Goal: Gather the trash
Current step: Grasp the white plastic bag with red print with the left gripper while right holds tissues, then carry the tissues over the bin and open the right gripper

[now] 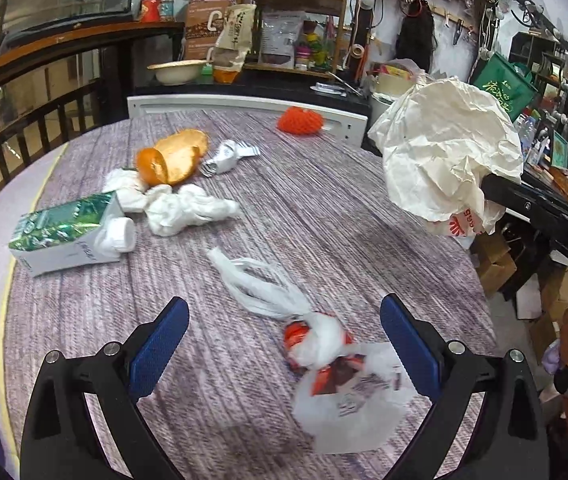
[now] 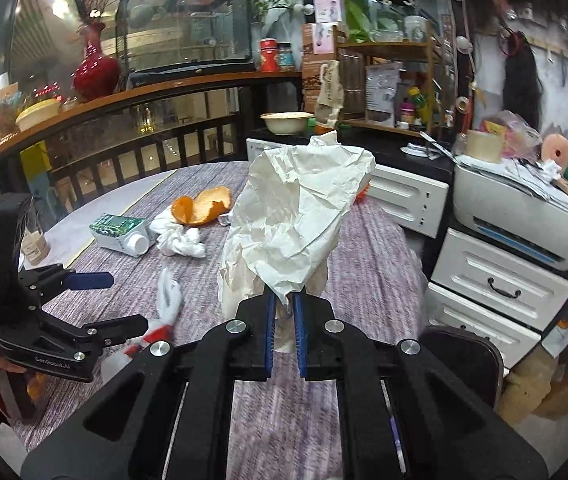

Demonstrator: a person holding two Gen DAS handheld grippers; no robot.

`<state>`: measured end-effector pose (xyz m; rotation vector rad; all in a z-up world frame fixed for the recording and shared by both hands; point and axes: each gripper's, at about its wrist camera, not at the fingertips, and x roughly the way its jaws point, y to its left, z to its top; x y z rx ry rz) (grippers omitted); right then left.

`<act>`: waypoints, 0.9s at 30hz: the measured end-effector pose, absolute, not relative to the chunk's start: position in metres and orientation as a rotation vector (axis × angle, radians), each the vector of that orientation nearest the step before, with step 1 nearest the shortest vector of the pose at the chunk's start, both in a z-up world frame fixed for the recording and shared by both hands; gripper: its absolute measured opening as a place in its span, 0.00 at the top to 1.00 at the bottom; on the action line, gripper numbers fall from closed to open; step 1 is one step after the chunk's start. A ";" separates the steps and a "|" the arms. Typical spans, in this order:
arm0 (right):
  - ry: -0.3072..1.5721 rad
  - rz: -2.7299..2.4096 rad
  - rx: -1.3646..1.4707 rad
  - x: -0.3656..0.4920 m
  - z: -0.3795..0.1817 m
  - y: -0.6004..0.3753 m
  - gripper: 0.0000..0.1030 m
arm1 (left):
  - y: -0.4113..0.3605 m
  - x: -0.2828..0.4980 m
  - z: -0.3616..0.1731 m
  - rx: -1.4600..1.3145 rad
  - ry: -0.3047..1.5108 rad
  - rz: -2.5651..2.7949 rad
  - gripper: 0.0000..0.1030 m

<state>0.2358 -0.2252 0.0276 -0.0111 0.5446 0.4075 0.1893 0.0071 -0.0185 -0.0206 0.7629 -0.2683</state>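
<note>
Overhead, the right gripper (image 2: 284,312) pinches a crumpled paper bag (image 2: 300,216), while the left gripper (image 1: 284,344) gapes empty.

A red vase (image 2: 95,66) is standing on the curved ledge; a printer (image 2: 520,216) is sitting atop white drawers (image 2: 496,280).

Crumpled matt paper bag (image 2: 300,220); woven cloth tablecloth (image 1: 324,208); glossy carton (image 1: 67,232).

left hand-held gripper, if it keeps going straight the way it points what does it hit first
Most likely the knotted white plastic bag lying between the open left hand-held gripper fingers, then the table. Depth is hard to judge.
</note>
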 end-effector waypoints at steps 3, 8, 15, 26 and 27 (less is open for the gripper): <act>0.549 0.379 0.002 0.234 0.024 -0.239 0.91 | 0.000 0.188 -0.024 -0.038 0.803 -0.278 0.08; 0.564 0.352 0.040 0.232 0.016 -0.256 0.91 | -0.015 0.192 -0.039 -0.012 0.887 -0.269 0.27; 0.564 0.323 0.066 0.220 0.009 -0.271 0.91 | -0.033 0.196 -0.046 0.021 0.910 -0.246 0.62; 0.568 0.252 0.154 0.202 -0.009 -0.310 0.91 | -0.043 0.178 -0.033 0.006 0.828 -0.283 0.77; 0.570 0.241 0.163 0.201 -0.012 -0.314 0.91 | -0.046 0.175 -0.029 -0.002 0.815 -0.291 0.77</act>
